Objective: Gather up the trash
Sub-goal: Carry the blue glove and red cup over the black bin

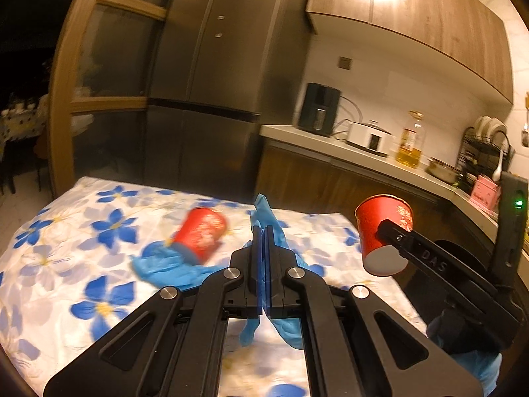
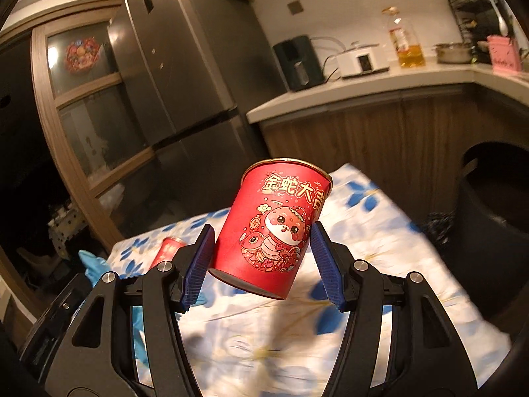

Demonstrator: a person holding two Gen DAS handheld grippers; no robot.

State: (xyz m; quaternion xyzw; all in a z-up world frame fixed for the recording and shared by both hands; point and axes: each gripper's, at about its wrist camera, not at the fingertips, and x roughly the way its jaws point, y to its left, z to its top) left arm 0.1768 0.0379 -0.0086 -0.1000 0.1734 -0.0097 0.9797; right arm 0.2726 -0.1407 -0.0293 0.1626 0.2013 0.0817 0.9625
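Observation:
My right gripper is shut on a red paper cup with a cartoon print and holds it tilted in the air above the table; the same cup shows in the left wrist view. My left gripper is shut on a blue disposable glove, lifted off the cloth. A second red paper cup lies on its side on the floral tablecloth, on top of another blue glove. That cup also shows in the right wrist view.
A dark round bin stands to the right of the table. Behind are a grey fridge, a wooden-framed glass door and a counter with appliances, an oil bottle and a dish rack.

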